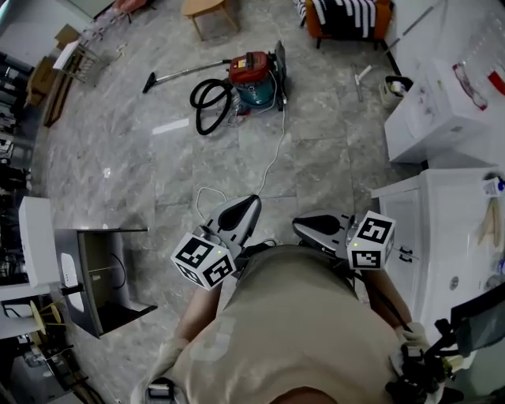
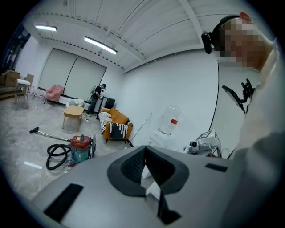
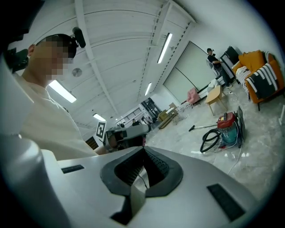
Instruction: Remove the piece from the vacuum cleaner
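The vacuum cleaner [image 1: 254, 79], with a red lid and teal body, stands on the grey floor far ahead of me, its black hose [image 1: 210, 104] coiled at its left and its wand [image 1: 186, 73] lying on the floor. It also shows small in the left gripper view, vacuum cleaner [image 2: 80, 150], and in the right gripper view, vacuum cleaner [image 3: 227, 126]. Both grippers are held close to my body, well short of it. My left gripper [image 1: 254, 200] and right gripper [image 1: 300, 226] are shut with nothing between the pads.
A white cord [image 1: 273, 158] runs from the vacuum toward me. An orange sofa [image 1: 347, 17] and a small wooden table [image 1: 208, 9] stand behind it. White boxes [image 1: 442, 118] and a white cabinet [image 1: 442, 237] line the right; a grey cabinet [image 1: 102, 276] stands at the left.
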Demonstrator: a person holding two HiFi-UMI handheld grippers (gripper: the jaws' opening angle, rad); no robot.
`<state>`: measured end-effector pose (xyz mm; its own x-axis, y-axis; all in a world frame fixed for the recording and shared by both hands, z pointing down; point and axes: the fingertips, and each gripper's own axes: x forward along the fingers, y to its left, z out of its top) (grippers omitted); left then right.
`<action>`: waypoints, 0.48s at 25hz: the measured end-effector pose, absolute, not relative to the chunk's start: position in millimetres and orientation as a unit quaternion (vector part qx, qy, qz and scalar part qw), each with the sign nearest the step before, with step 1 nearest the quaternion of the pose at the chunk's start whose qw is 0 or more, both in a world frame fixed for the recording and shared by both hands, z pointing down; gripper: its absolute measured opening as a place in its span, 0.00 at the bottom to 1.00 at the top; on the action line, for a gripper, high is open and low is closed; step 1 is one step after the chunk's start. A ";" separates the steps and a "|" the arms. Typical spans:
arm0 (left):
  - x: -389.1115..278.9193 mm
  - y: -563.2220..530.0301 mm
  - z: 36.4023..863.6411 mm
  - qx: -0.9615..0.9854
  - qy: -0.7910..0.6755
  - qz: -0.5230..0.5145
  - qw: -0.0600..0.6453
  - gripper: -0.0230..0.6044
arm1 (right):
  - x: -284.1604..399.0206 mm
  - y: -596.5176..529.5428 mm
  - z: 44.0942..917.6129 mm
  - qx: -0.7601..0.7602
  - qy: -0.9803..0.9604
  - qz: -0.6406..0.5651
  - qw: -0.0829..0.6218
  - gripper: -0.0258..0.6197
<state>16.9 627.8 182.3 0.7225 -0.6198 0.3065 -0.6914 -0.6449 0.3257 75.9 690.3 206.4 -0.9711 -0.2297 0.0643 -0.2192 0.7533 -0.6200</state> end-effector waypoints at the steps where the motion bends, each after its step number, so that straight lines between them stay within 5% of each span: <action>1: 23.3 625.4 182.2 0.902 -0.366 0.087 0.213 0.04 | 80.0 689.2 210.6 -0.116 0.939 -0.325 -0.002 0.04; 12: 39.1 612.1 189.2 0.885 -0.394 0.122 0.216 0.04 | 102.2 674.8 224.8 -0.114 0.948 -0.298 -0.015 0.04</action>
